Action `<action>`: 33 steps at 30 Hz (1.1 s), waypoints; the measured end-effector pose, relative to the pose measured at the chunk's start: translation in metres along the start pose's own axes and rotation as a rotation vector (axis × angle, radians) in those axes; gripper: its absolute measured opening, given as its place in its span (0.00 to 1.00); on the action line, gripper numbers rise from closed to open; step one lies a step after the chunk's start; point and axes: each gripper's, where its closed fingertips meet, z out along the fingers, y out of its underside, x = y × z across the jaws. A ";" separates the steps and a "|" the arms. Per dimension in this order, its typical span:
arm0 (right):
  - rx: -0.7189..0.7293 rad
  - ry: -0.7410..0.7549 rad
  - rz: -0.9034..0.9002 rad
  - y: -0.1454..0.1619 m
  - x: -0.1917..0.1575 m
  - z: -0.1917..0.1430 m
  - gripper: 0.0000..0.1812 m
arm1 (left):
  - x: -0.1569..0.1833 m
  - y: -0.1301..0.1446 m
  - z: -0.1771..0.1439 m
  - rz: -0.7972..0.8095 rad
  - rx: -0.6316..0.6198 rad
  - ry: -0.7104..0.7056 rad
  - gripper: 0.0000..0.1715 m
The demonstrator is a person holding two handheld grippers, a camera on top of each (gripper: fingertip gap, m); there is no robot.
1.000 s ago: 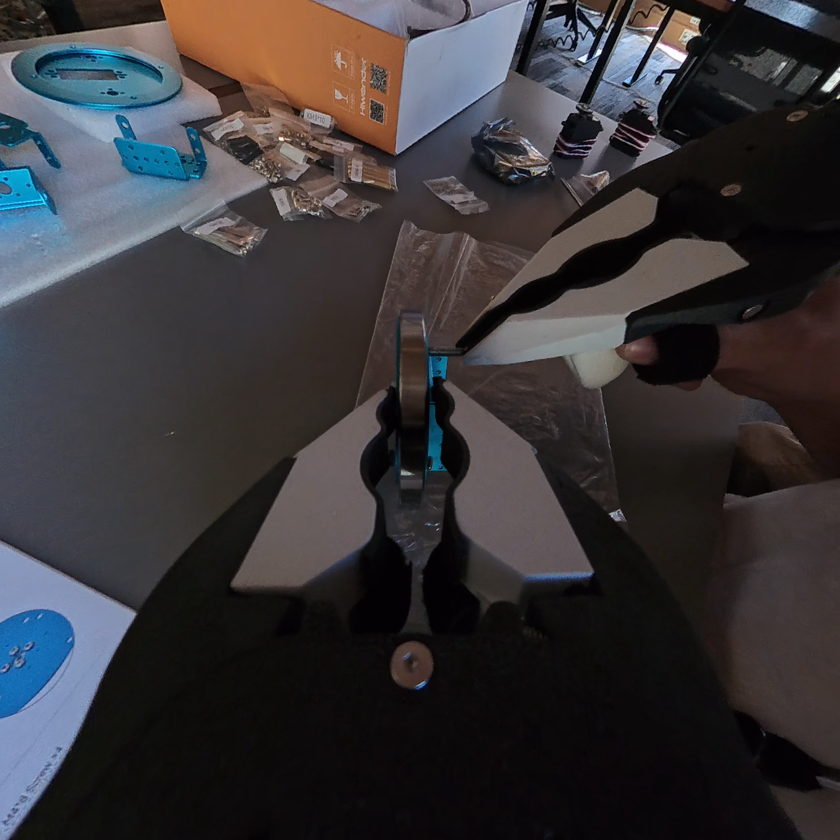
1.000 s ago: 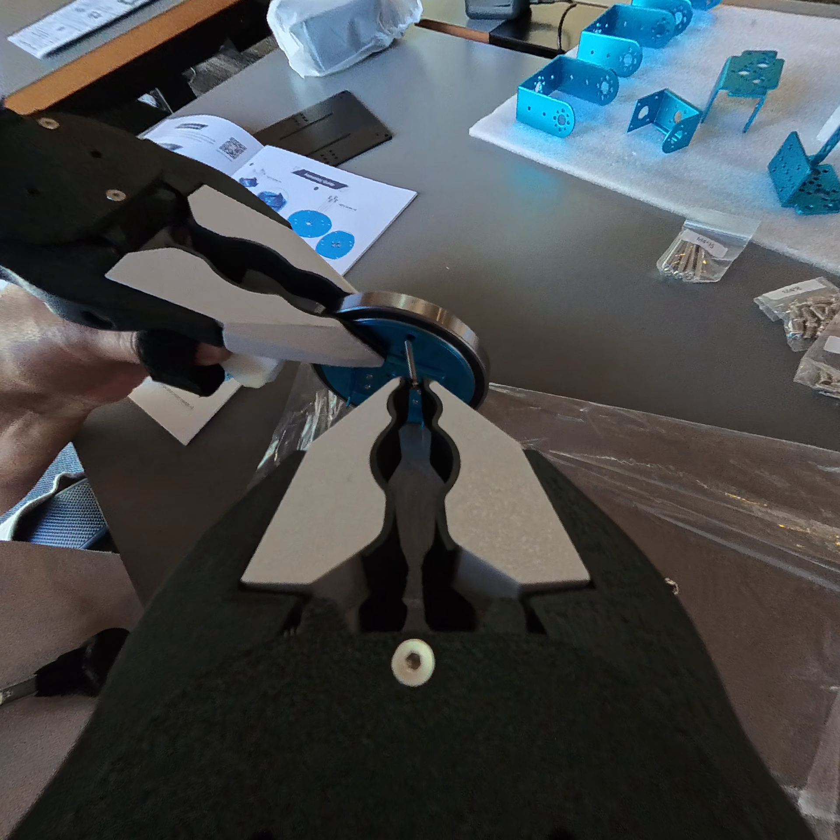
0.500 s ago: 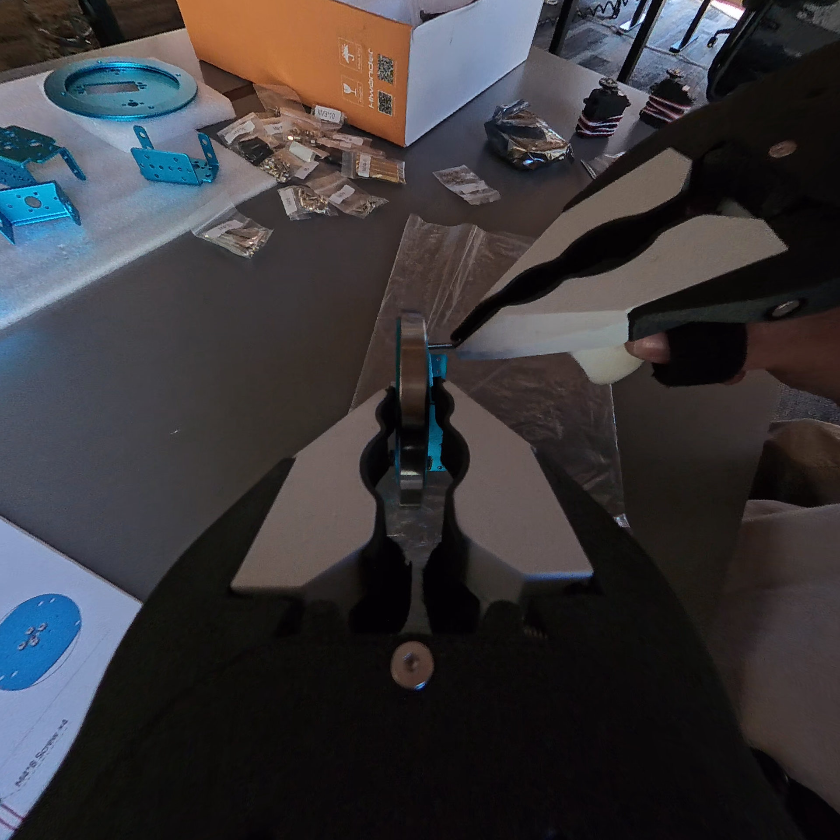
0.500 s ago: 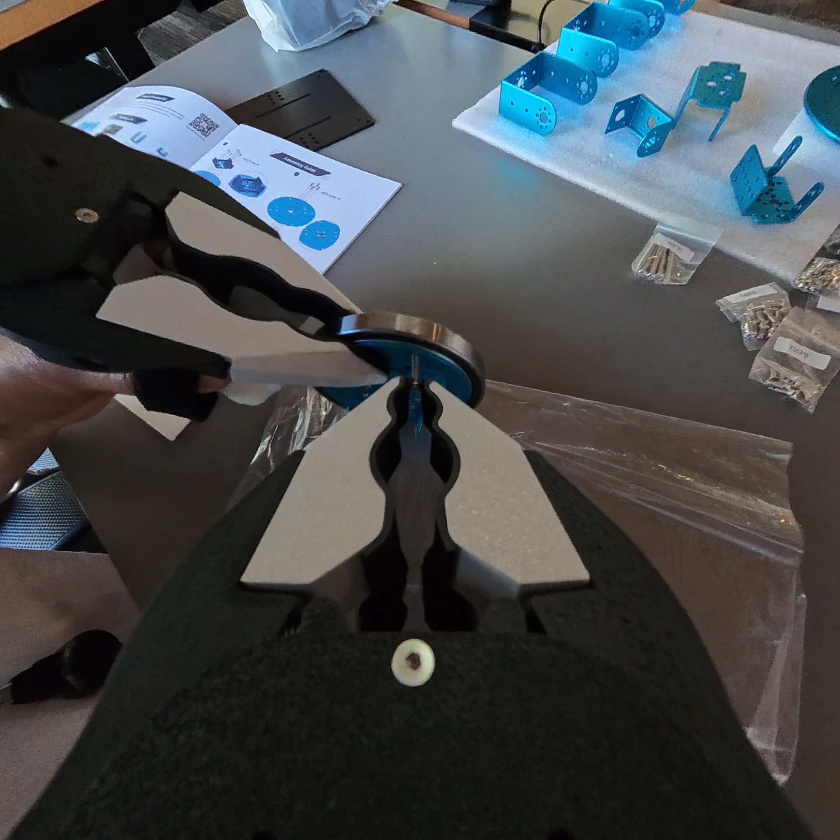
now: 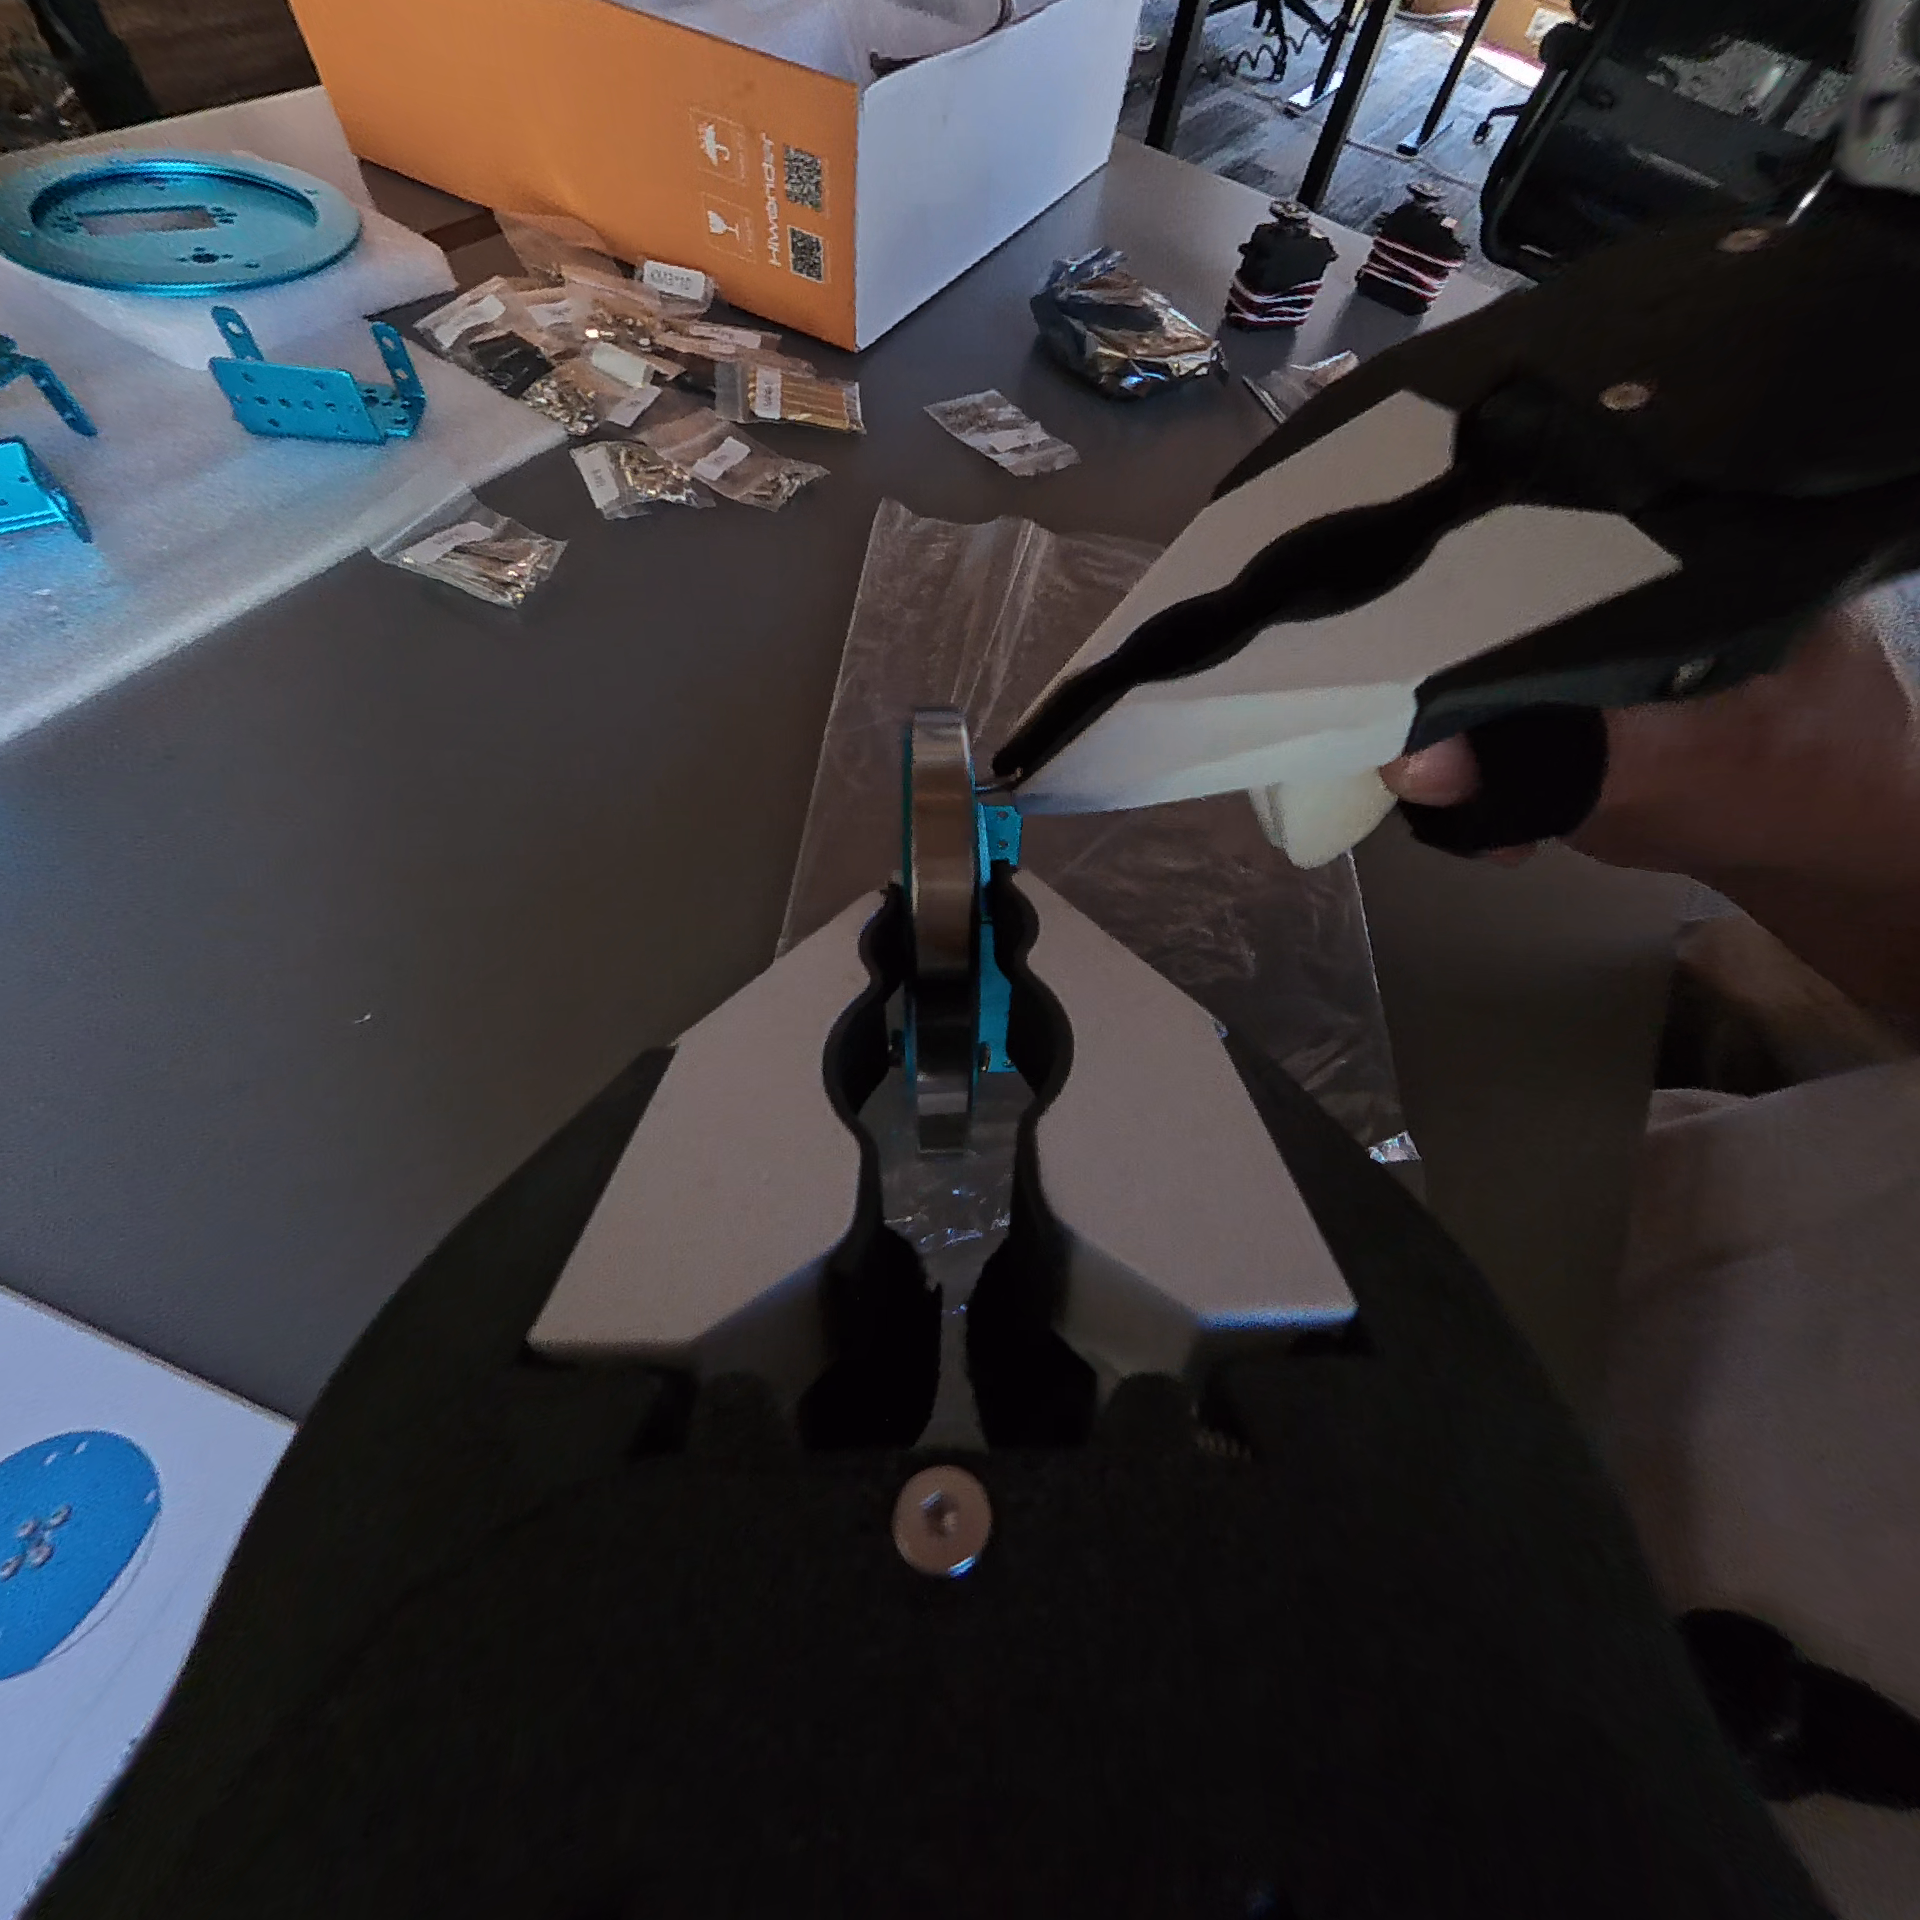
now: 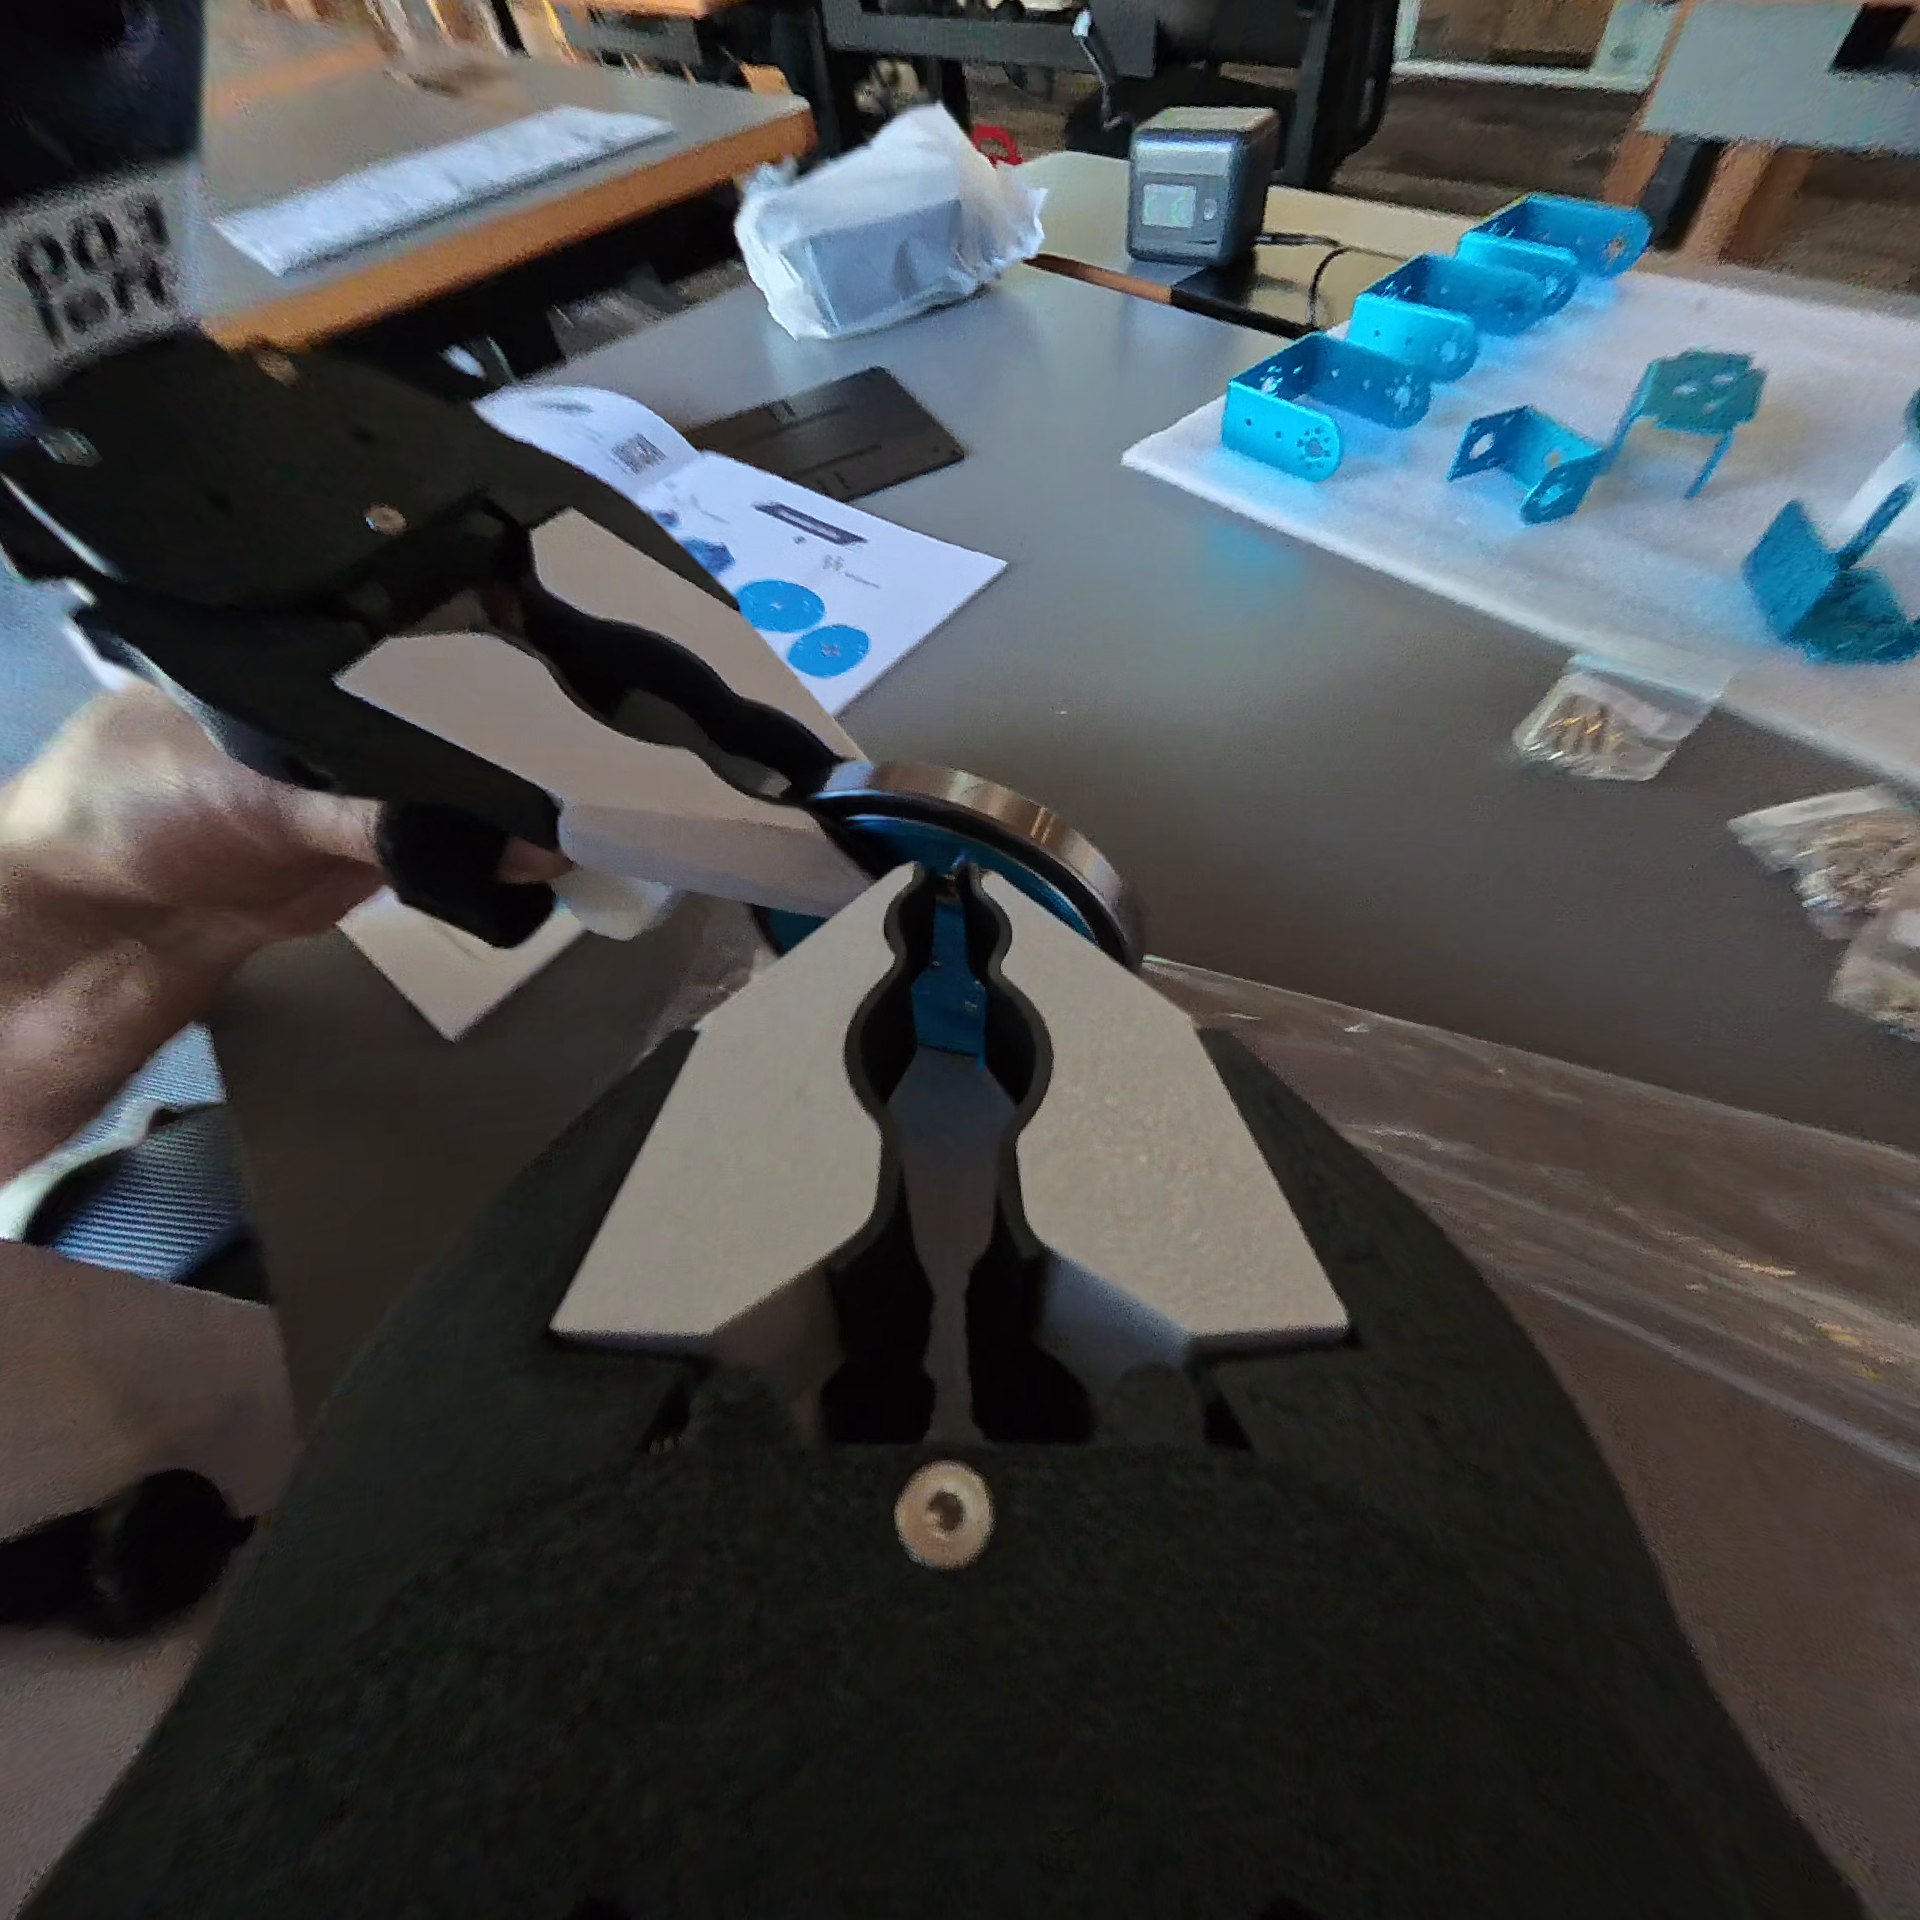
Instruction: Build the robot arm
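Since the earlier frames both grippers have lifted slightly while the small blue bracket has slid deeper between the right gripper's fingers, so more of it now shows in the gap. Nearest, the left gripper [image 5: 940, 935] has its jaws clamped on the edge of a disc [image 5: 938, 883] with a steel rim and blue face, held upright above a clear plastic sheet [image 5: 1164, 904] on the grey table [image 5: 416, 831]. Just right of the disc, the right gripper [image 6: 943, 883] has its jaws closed on the blue bracket [image 6: 948, 1003] and a thin metal pin at their tip, pressed against the disc's blue face. Farther left lie small bags of screws [image 5: 478, 556] and blue brackets on white foam [image 5: 156, 520]; beyond them stands an orange and white box [image 5: 623, 135].
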 end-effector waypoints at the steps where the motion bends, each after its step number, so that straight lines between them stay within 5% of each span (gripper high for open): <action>1: 0.013 -0.045 0.073 -0.001 -0.001 0.000 0.02 | 0.000 0.000 0.000 0.014 0.001 0.009 0.09; 4: 0.032 -0.159 0.196 0.001 -0.001 -0.002 0.02 | 0.001 0.001 -0.001 0.025 0.007 0.036 0.09; 10: 0.043 0.059 -0.250 0.003 0.001 0.005 0.03 | -0.001 0.000 -0.001 0.001 0.019 0.086 0.09; 14: 0.069 0.081 -0.312 0.002 0.002 0.007 0.02 | -0.002 0.001 -0.001 0.000 0.016 0.094 0.09; 22: 0.093 -0.071 -0.254 0.005 -0.006 0.003 0.04 | 0.000 0.003 -0.003 0.034 0.006 0.103 0.09; 33: 0.145 -0.323 -0.228 -0.013 -0.004 -0.012 0.18 | 0.001 0.005 -0.007 0.066 0.026 0.189 0.09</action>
